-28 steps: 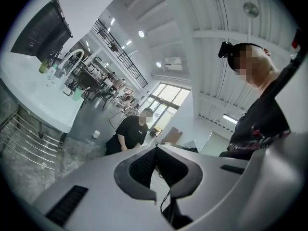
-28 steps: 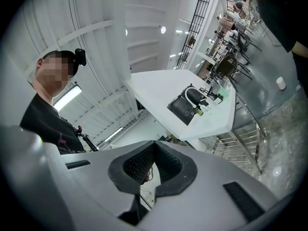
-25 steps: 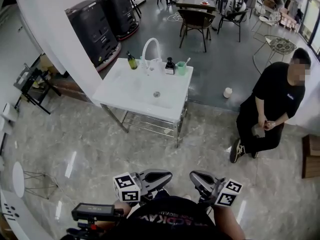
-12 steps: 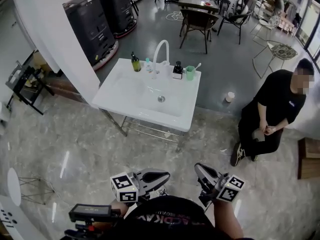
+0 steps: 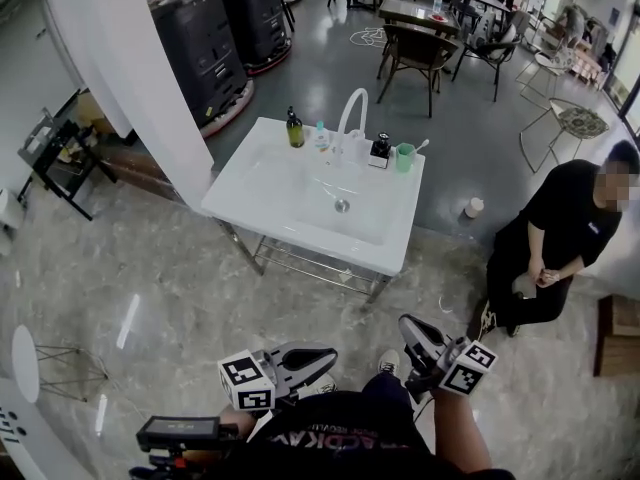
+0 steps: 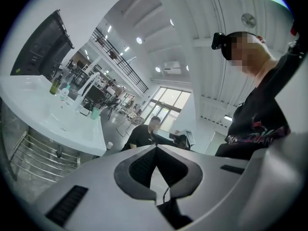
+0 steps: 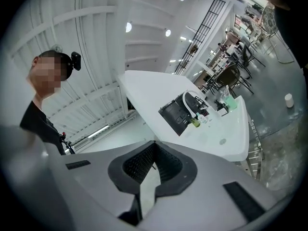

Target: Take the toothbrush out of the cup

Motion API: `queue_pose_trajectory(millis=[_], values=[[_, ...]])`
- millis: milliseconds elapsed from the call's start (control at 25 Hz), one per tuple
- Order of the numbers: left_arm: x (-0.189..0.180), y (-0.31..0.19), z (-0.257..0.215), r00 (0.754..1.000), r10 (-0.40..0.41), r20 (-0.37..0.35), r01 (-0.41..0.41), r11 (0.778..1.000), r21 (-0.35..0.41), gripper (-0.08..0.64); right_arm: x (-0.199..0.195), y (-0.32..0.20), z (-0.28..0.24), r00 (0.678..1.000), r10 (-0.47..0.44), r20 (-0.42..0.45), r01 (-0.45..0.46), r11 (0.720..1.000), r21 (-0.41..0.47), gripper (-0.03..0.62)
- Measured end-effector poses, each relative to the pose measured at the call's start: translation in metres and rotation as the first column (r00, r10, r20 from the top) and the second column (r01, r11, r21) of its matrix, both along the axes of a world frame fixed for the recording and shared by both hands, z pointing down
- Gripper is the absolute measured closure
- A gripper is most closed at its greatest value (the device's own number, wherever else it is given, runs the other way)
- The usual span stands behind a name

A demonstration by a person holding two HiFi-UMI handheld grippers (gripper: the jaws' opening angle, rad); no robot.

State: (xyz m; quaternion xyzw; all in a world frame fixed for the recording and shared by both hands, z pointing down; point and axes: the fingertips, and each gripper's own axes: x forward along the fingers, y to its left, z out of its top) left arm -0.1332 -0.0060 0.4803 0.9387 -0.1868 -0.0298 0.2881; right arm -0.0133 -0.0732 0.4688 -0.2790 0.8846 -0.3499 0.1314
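Toothbrush (image 5: 421, 146) leans out of a green cup (image 5: 404, 157), its head tipped to the right above the rim, and the cup stands on the far right corner of a white sink (image 5: 300, 208) that rests on a metal frame in the middle of the floor. Just left of the cup is a black soap dispenser (image 5: 380, 149), then a curved white faucet (image 5: 351, 118), a small clear bottle (image 5: 320, 135) and a dark green bottle (image 5: 295, 128) along the far edge of the basin. The left gripper (image 5: 322, 358) and the right gripper (image 5: 410, 328) are held low at the near edge of the head view, close to the person's body and well apart from the sink, both pointing roughly toward it. In the left gripper view the two jaws are pressed together at their tips with nothing between them; the right gripper view shows the same, the jaws closed tip to tip and empty. To the right of the sink a seated person in black (image 5: 555, 233) has hands clasped at the knees, and a paper cup (image 5: 474, 208) stands on the floor between this person and the sink. Two black machines (image 5: 205, 43) stand at the far left, with tables and chairs (image 5: 430, 43) beyond.
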Motion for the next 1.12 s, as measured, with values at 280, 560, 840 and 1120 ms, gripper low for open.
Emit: queue_pose_trajectory(millis=[280, 560, 840, 1120], values=[[-0.009, -0.017, 0.000, 0.996, -0.085, 0.004, 0.085, 0.996, 0.009, 0.552, -0.003, -0.043, 0.006, 0.998, -0.040, -0.040, 0.041, 0.999, 0.024, 0.583], [-0.007, -0.047, -0.011, 0.986, -0.168, 0.015, 0.167, 0.985, 0.045, 0.552, 0.008, -0.100, 0.001, 0.996, -0.068, -0.054, 0.071, 0.996, 0.053, 0.583], [0.012, -0.069, -0.016, 0.982, -0.178, 0.070, 0.170, 0.979, 0.110, 0.552, 0.032, -0.159, 0.011, 0.995, -0.038, -0.095, 0.044, 0.997, 0.057, 0.583], [0.022, -0.085, -0.012, 0.975, -0.215, 0.065, 0.208, 0.974, 0.095, 0.552, 0.068, -0.223, 0.030, 0.985, 0.080, -0.151, -0.075, 0.997, 0.034, 0.581]])
